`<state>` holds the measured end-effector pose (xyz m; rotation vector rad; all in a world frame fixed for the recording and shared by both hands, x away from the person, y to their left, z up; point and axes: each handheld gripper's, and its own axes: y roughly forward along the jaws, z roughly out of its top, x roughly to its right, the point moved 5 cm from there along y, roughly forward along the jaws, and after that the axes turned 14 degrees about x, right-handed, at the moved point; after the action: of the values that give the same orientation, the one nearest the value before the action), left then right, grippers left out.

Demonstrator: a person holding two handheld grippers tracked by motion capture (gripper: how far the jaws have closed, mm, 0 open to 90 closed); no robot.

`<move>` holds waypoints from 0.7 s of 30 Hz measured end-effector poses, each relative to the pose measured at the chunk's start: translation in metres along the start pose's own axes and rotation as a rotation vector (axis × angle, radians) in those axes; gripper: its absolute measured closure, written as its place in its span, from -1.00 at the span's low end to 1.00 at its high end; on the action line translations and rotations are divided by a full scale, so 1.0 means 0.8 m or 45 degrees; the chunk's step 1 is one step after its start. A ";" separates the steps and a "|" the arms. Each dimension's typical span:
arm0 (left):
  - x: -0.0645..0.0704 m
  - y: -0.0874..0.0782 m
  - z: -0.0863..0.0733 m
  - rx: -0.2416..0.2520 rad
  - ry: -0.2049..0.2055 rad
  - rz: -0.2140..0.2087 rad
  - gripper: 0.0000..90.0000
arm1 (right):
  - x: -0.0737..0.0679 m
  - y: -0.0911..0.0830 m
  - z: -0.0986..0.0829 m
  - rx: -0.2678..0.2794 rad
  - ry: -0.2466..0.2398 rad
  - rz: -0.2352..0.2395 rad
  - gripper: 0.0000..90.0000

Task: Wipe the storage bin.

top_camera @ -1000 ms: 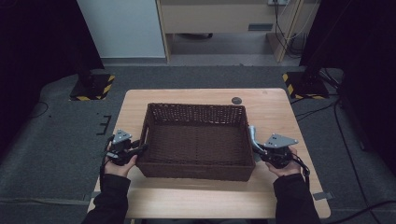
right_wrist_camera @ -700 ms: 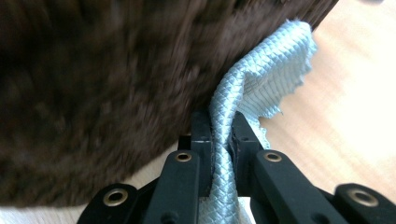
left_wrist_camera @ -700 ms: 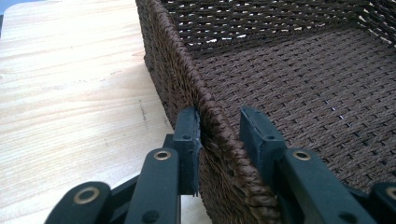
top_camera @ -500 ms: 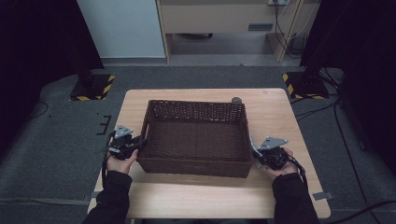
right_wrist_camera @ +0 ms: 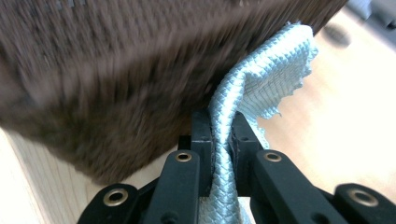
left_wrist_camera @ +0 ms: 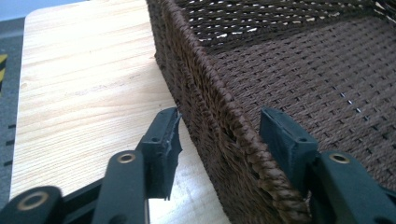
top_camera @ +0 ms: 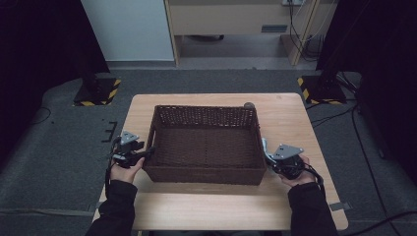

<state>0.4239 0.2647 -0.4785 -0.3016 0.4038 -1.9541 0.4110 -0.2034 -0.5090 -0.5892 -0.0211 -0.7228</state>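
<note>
A brown wicker basket (top_camera: 204, 175) stands in the middle of the wooden table (top_camera: 295, 115). My left gripper (top_camera: 149, 149) is at its left wall. In the left gripper view the left gripper (left_wrist_camera: 224, 125) is open, its jaws straddling the basket wall (left_wrist_camera: 205, 93), one outside and one inside, with gaps on both sides. My right gripper (top_camera: 269, 156) sits by the basket's right wall. It is shut on a pale blue woven cloth (right_wrist_camera: 271, 79), which rises from between the jaws of the right gripper (right_wrist_camera: 219, 127) against the blurred basket (right_wrist_camera: 116, 60). The basket's inside looks bare.
A small dark round thing (top_camera: 249, 104) lies on the table just behind the basket's far rim. Bare wood runs along the near edge (top_camera: 211, 211) and beside the basket on the left (left_wrist_camera: 84, 84). Beyond the table are grey floor, stands and cables.
The basket has shifted slightly away from the person and now hides part of the dark round thing. The left gripper moved forward with it. The right gripper view is motion-blurred.
</note>
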 end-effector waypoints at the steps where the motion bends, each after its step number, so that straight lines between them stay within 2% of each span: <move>1: 0.001 -0.003 0.001 0.016 -0.014 -0.010 -0.07 | -0.002 0.004 -0.005 -0.020 0.012 0.014 0.86; 5: 0.002 -0.016 0.005 0.059 -0.035 -0.030 -0.08 | -0.008 0.015 -0.020 -0.085 0.042 0.043 0.86; 7: 0.005 -0.020 0.000 0.047 -0.025 -0.047 -0.02 | -0.006 0.012 -0.016 -0.074 0.025 0.027 0.86; 11: 0.012 -0.013 -0.010 -0.006 -0.004 -0.069 0.14 | 0.004 -0.017 0.015 0.108 0.045 -0.032 0.86; 12: 0.013 -0.012 -0.010 0.004 -0.026 -0.080 0.18 | 0.004 -0.024 0.022 0.145 0.041 -0.040 0.86; 13: 0.012 -0.012 -0.009 0.008 -0.029 -0.069 0.27 | 0.003 -0.030 0.028 0.170 0.039 -0.035 0.86; 15: 0.010 -0.010 -0.008 0.005 -0.048 -0.053 0.34 | -0.002 -0.033 0.030 0.173 0.014 -0.026 0.86; 17: 0.008 -0.009 -0.007 0.002 -0.068 -0.027 0.41 | -0.008 -0.030 0.026 0.144 -0.002 -0.004 0.86; 21: 0.006 -0.006 -0.006 0.006 -0.103 -0.002 0.48 | -0.014 -0.022 0.013 0.096 0.014 0.020 0.86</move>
<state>0.4159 0.2633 -0.4807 -0.3770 0.3460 -1.9374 0.3934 -0.2016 -0.4936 -0.5126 -0.0336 -0.7066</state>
